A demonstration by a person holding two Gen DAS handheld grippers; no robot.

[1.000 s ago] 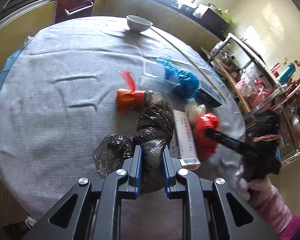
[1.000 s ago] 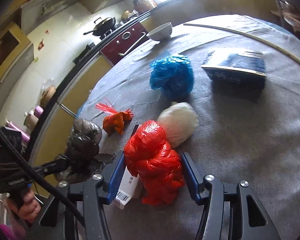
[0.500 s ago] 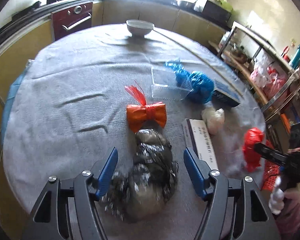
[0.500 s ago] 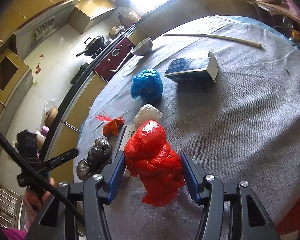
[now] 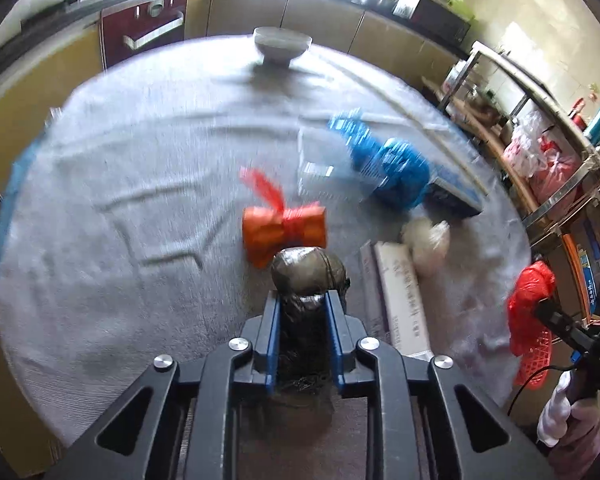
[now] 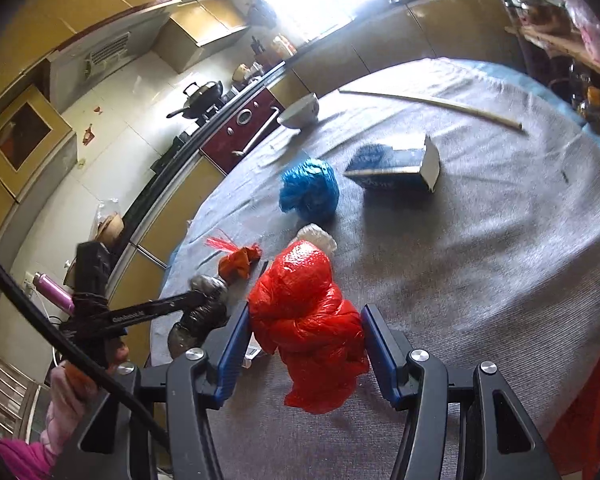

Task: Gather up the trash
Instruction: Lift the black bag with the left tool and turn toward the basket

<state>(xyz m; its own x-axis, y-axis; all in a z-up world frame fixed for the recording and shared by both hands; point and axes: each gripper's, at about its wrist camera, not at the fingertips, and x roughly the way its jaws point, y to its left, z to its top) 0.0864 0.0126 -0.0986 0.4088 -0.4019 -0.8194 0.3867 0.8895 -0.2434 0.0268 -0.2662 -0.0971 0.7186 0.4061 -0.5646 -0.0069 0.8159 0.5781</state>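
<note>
Left tongs (image 5: 302, 308) pinch the black bag (image 5: 306, 276) tight, low at six o'clock on the bench (image 5: 100, 240). Right tongs (image 6: 304, 344) clamp the red bag (image 6: 306, 312), carried out past the bench edge at three o'clock. Best now: keep both grips firm, lift the black bag clear of the orange bundle (image 5: 282, 228) at twelve, no dragging.

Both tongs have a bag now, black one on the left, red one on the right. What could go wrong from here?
1. The left tongs pinch only a narrow neck of the black bag; its bulging end could tear free or slip out.
2. The red bag hangs loose below the right tongs, so it may sag out during a swing.
3. The orange bundle sits right against the black bag and could get dragged along.
</note>
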